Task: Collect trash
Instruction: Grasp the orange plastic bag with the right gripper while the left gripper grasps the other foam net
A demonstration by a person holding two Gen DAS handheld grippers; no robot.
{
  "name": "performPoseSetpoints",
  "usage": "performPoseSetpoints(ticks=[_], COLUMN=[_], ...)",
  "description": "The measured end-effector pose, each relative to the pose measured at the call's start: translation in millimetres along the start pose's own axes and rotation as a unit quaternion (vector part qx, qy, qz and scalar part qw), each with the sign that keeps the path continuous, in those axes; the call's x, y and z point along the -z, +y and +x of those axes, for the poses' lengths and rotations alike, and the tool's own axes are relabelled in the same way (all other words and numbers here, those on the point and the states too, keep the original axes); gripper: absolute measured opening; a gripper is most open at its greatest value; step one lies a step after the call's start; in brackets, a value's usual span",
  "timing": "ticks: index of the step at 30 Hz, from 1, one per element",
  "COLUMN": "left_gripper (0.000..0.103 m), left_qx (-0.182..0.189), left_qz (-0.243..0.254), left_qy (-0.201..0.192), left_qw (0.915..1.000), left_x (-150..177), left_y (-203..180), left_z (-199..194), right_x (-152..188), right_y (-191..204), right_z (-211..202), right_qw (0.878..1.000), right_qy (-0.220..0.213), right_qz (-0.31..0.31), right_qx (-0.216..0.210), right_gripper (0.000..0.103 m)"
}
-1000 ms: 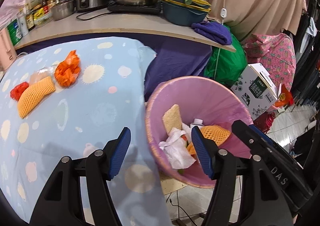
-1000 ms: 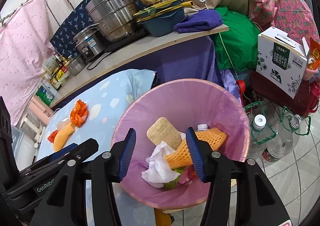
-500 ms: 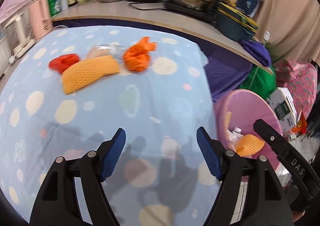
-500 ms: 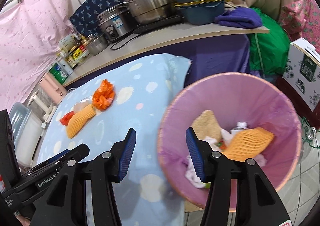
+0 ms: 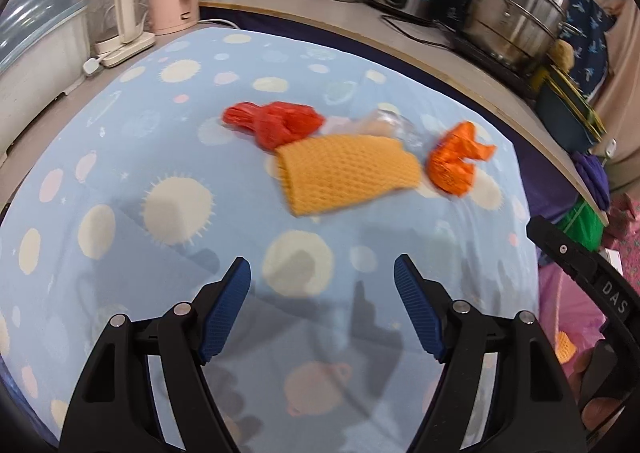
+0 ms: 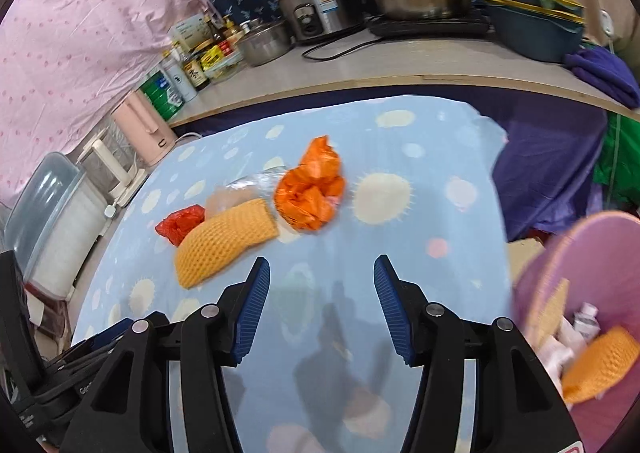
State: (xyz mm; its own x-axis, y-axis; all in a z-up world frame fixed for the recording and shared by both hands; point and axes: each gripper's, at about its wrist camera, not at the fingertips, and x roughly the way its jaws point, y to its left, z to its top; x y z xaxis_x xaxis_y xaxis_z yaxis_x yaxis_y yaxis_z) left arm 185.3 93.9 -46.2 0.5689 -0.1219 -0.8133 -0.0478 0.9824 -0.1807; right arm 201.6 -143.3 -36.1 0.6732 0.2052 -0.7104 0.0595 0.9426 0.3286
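Both wrist views have swung off the pink bin (image 6: 576,253), now at right edge of frame, onto the tablecloth (image 5: 120,157); L gripper (image 5: 322,309) and R gripper (image 6: 320,305) are wide open, holding nothing. Judged step: reach for next pickup. Remaining trash sits upper centre — foam net (image 5: 348,173) touching red bag (image 5: 280,123), orange bag (image 5: 456,165) just beside, clear wrapper (image 5: 384,127) behind; next move needs jaws advanced around one piece.

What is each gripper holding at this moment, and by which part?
Nothing is held. The left gripper and the right gripper are both open and empty above the blue cloth; the foam net lies untouched.
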Motion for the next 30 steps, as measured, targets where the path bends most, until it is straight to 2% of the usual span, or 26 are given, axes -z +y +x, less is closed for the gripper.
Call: performPoseSetpoints(ticks=[7, 10, 14, 15, 17, 22, 23, 25, 29, 30], left_gripper=[0.072, 0.079, 0.084, 0.084, 0.084, 0.082, 0.080, 0.064, 0.041, 0.029], left_qx=[-0.010, -0.002, 0.018, 0.021, 0.026, 0.032, 0.034, 0.034, 0.040, 0.041], left_qz=[-0.013, -0.023, -0.035, -0.034, -0.034, -0.037, -0.036, -0.029, -0.013, -0.008], left_qy=[0.003, 0.008, 0.011, 0.015, 0.020, 0.030, 0.029, 0.031, 0.032, 0.033], left_qw=[0.9999, 0.9997, 0.9992, 0.9991, 0.9989, 0.9984, 0.9984, 0.9985, 0.9986, 0.9986], left_x=[-27, -36, -46, -48, -51, -55, -55, -55, -52, -51], left_y=[24, 29, 31, 29, 26, 20, 18, 14, 6, 4], left_z=[26, 38, 52, 56, 64, 82, 83, 86, 84, 82], right_x=[-23, -29, -31, -31, -30, -24, -23, -22, -17, -16], right_y=[27, 29, 31, 31, 28, 19, 18, 14, 7, 6], right_z=[60, 84, 106, 110, 115, 113, 110, 104, 86, 83], right_qw=[1.000, 0.999, 0.999, 0.999, 0.998, 0.999, 0.999, 0.999, 0.999, 1.000], right_qy=[0.015, 0.023, 0.032, 0.034, 0.041, 0.040, 0.038, 0.035, 0.029, 0.028], right_qz=[-0.024, -0.021, -0.028, -0.030, -0.031, -0.021, -0.020, -0.017, -0.006, -0.005], right_qx=[0.006, 0.013, 0.023, 0.025, 0.027, 0.025, 0.025, 0.023, 0.014, 0.014], right_gripper=[0.057, 0.057, 0.056, 0.054, 0.027, 0.022, 0.022, 0.022, 0.022, 0.022])
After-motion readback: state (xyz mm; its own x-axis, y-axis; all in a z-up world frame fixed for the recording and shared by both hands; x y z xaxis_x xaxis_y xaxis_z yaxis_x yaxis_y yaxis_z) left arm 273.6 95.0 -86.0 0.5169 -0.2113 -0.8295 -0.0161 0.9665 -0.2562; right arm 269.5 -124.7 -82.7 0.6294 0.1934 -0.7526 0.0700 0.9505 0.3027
